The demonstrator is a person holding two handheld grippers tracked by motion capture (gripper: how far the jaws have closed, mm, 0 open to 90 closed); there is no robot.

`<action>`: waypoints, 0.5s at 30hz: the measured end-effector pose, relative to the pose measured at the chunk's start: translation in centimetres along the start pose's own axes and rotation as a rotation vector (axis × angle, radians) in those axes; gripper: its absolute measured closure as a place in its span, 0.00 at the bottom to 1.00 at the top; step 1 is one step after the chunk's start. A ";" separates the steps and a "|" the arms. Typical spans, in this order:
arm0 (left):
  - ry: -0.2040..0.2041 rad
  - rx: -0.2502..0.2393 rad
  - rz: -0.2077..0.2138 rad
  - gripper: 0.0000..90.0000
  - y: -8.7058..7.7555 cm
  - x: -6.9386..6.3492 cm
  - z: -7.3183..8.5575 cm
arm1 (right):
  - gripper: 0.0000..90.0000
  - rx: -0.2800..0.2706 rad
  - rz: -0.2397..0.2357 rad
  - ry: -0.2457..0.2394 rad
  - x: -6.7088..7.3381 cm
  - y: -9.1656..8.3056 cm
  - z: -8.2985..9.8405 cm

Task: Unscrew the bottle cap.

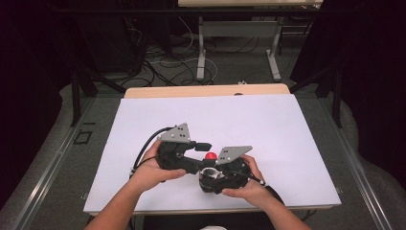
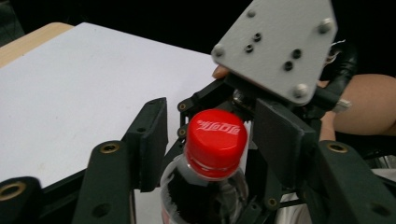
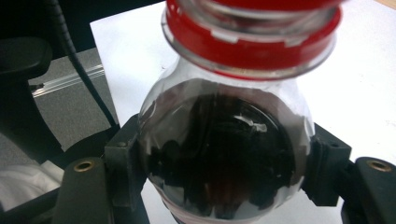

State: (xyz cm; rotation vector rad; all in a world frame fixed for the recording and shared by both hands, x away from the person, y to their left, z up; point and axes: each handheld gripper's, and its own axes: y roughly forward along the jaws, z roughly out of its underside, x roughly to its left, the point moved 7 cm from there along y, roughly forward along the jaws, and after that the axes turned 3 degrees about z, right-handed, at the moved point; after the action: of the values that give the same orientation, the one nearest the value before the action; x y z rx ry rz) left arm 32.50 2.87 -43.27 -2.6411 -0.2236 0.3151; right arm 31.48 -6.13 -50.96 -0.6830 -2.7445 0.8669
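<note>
Right tool (image 3: 219, 186) clamped on cola bottle (image 3: 219, 154) body; left tool (image 2: 210, 140) jaws apart, straddling the red cap (image 2: 215, 140). Looks like cap-removal step: next, close left on cap and twist while right holds firm.

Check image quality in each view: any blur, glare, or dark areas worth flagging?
High view: sharp on the white table cover, surroundings very dark. Left gripper view: the red cap is fairly crisp, with the grey plate nearby. Right gripper view: the bottle sits very close, soft and smeared, with glare streaks on its clear shoulder.

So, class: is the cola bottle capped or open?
Capped. The red cap sits on the neck of the cola bottle, which the right gripper clamps by the shoulder; the left gripper flanks the cap.
</note>
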 end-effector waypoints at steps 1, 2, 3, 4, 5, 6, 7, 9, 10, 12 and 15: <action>-0.006 -0.006 0.013 0.53 0.0 0.0 0.0 | 0.33 0.004 -0.007 0.001 0.1 0.0 0.0; -0.006 -0.010 0.022 0.54 0.0 0.0 0.1 | 0.33 0.012 -0.010 -0.005 0.1 -0.1 0.0; -0.002 -0.011 0.026 0.54 0.0 0.0 0.1 | 0.33 0.011 -0.012 -0.007 0.1 -0.1 0.0; 0.000 -0.011 0.034 0.54 0.1 0.0 0.1 | 0.33 -0.001 -0.008 -0.008 0.1 0.0 0.0; 0.000 -0.012 0.042 0.54 0.1 0.0 0.1 | 0.33 -0.004 -0.010 -0.010 0.1 0.0 0.0; -0.002 -0.015 0.052 0.54 0.1 0.1 0.1 | 0.33 0.000 -0.013 -0.020 0.1 0.0 0.0; -0.008 -0.015 0.063 0.54 0.1 0.1 0.2 | 0.33 -0.001 -0.012 -0.014 0.2 0.0 0.0; -0.016 -0.016 0.080 0.56 0.2 0.1 0.2 | 0.33 -0.001 -0.012 -0.018 0.3 0.0 0.0; -0.018 -0.014 0.082 0.57 0.3 0.1 0.2 | 0.33 -0.001 -0.012 -0.017 0.3 0.0 0.0; -0.012 -0.013 0.079 0.59 0.4 0.0 0.1 | 0.33 0.000 -0.015 -0.013 0.3 0.0 0.0; 0.002 -0.008 0.058 0.61 0.7 -0.2 0.1 | 0.33 0.007 -0.018 -0.013 0.3 0.1 0.1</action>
State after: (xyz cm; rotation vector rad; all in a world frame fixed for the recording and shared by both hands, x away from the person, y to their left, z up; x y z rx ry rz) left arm 32.40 2.25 -43.63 -2.6598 -0.1477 0.3318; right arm 31.23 -5.98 -51.03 -0.6523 -2.7532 0.8800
